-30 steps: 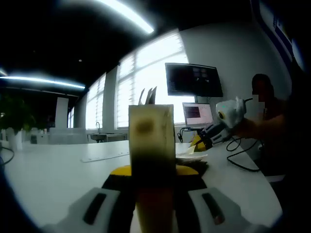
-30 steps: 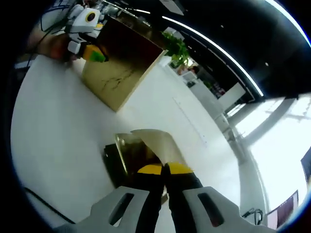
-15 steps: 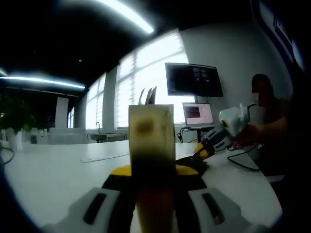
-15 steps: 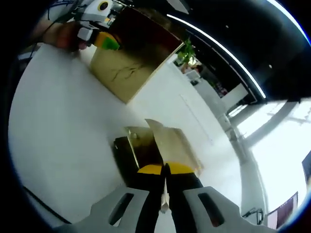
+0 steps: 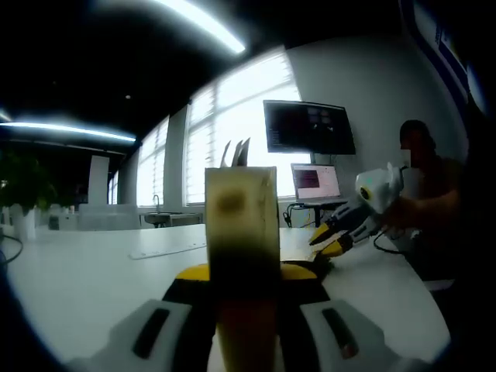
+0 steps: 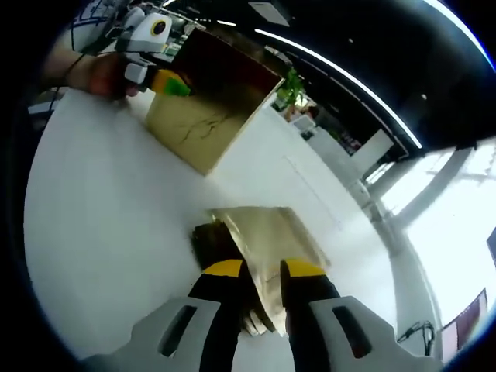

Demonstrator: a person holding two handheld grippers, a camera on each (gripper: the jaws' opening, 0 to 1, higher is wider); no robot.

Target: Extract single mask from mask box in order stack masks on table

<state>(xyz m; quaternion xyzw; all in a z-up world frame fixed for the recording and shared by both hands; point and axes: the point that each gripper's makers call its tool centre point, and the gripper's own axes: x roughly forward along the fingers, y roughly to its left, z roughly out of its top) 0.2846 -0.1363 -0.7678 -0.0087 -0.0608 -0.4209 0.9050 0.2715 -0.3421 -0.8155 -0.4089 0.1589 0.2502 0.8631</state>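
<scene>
Jaws of the right gripper (image 6: 258,271) stand a little apart over a mask (image 6: 267,232) lying flat on the stack of masks (image 6: 225,244) on the white table (image 6: 101,232); whether the tips touch the top sheet is hard to tell. Beyond, the mask box (image 6: 205,105) stands upright on the table, with the left gripper (image 6: 167,81) against its side. In the left gripper view that gripper (image 5: 242,271) is clamped on the box wall (image 5: 242,225), and the right gripper (image 5: 333,236) hovers low over the stack, near a person (image 5: 434,209) by the monitors (image 5: 308,128).
</scene>
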